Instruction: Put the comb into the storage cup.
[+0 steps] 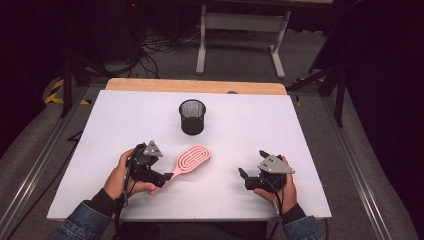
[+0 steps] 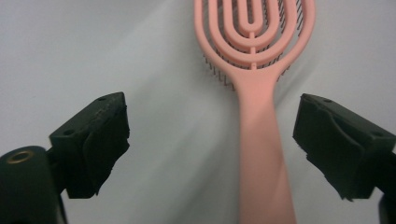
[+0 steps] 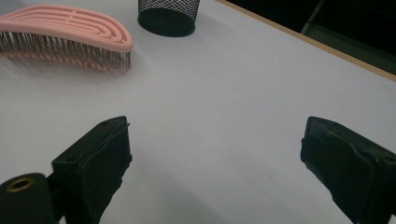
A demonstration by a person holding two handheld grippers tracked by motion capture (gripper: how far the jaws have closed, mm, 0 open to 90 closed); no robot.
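Pink hairbrush lying bristles-down on the white counter, in front of a black mesh cup. Left claw spread wide, the brush handle between its jaws, nearer one of them, with neither pad touching it. Right claw likewise spread, holding nothing, resting well apart from the brush.

The hairbrush looks like smooth matt pink plastic; beyond it, the cup is black wire mesh on a matt white tabletop.
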